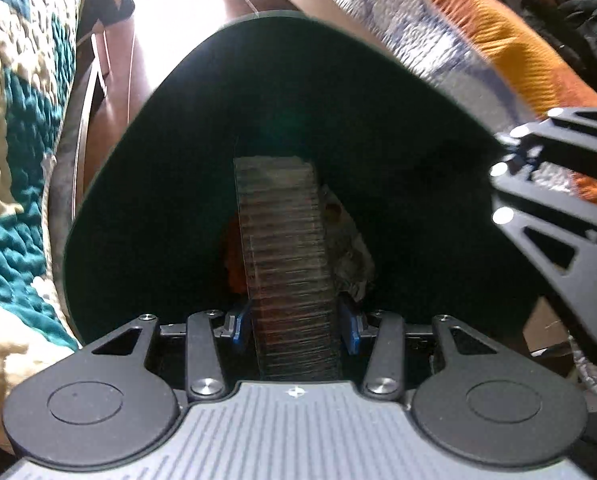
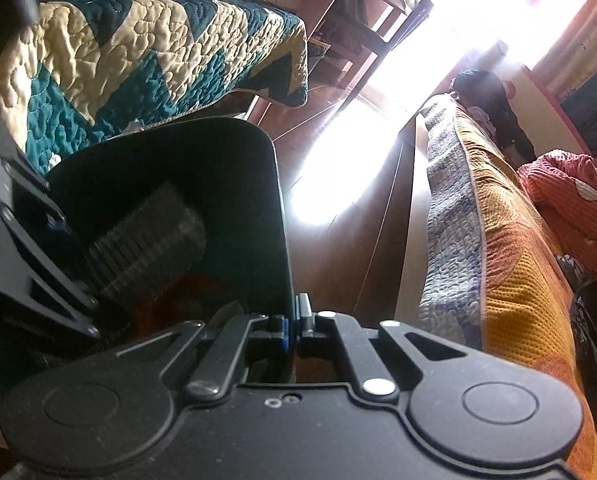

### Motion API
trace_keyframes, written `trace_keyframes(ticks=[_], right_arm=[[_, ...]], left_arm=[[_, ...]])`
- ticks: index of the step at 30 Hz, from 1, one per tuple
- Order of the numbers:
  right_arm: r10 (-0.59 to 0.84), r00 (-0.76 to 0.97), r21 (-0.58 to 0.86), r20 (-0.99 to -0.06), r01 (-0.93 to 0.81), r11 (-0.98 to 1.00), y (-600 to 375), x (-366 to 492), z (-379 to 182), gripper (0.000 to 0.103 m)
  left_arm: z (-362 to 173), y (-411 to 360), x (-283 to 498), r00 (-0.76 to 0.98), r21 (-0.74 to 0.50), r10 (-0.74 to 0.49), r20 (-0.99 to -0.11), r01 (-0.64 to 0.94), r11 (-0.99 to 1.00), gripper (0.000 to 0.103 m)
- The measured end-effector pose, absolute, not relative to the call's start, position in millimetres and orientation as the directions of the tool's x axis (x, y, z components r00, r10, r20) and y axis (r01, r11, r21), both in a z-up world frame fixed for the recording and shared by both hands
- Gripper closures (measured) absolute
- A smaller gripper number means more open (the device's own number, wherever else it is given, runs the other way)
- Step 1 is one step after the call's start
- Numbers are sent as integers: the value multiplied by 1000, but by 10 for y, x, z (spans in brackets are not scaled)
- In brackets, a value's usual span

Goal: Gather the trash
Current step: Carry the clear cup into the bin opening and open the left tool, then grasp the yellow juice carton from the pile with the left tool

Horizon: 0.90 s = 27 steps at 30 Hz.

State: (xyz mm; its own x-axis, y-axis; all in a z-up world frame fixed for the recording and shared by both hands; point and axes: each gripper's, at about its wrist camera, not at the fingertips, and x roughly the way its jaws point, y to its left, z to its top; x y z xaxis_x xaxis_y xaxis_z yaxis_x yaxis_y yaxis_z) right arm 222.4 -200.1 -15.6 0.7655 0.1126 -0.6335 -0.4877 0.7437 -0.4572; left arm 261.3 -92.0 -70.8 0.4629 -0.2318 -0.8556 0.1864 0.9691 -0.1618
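Observation:
A dark green trash bin [image 1: 178, 184] lies open toward me between two beds. My left gripper [image 1: 294, 324] is shut on a clear ribbed plastic cup [image 1: 286, 248] and holds it inside the bin's mouth. Crumpled paper [image 1: 350, 252] and an orange scrap [image 1: 232, 264] lie deeper inside. My right gripper [image 2: 292, 330] is shut on the bin's rim [image 2: 284, 240]. The right wrist view shows the cup [image 2: 146, 248] and the left gripper's body [image 2: 14, 264] in the bin. The right gripper's body [image 1: 558, 216] shows at the right in the left wrist view.
A teal and cream quilted bed [image 2: 138, 52] stands left of the bin. A bed with an orange and blue-grey cover [image 2: 510, 280] stands right. Brown floor [image 2: 362, 248] runs between them toward a bright doorway. A wooden chair [image 2: 362, 28] stands farther back.

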Motion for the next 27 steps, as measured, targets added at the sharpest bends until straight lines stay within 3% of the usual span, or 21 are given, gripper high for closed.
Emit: trace_keyframes(ticks=[2,6,11,15,27], right_arm=[[112,765,-456,-634,-487,745,-2006,2234,-154,101],[108,765,-454,-634,-482,749,-2018,2251,-156,101],[95,765,-441,-637,-463,769,-2066,2325,-159,101],[77,760,-423,-646,-440,792,-2155,2403,-166,101],[25,725,-339,-688,-351,873,-2553,2666,-244,99]], left_arm=[[-731,-885,2592,453,-172,-235,-860,175,969,59],[-699,-849,2546,465,-191,-246,-851,163,968,38],[-524,-852,2403,501,-170,-259,-826,215,962,37],[-333,-776,2202,540,-138,-274,-796,279,950,29],[-136,-404,1701,594,-22,-222,-773,324,946,25]])
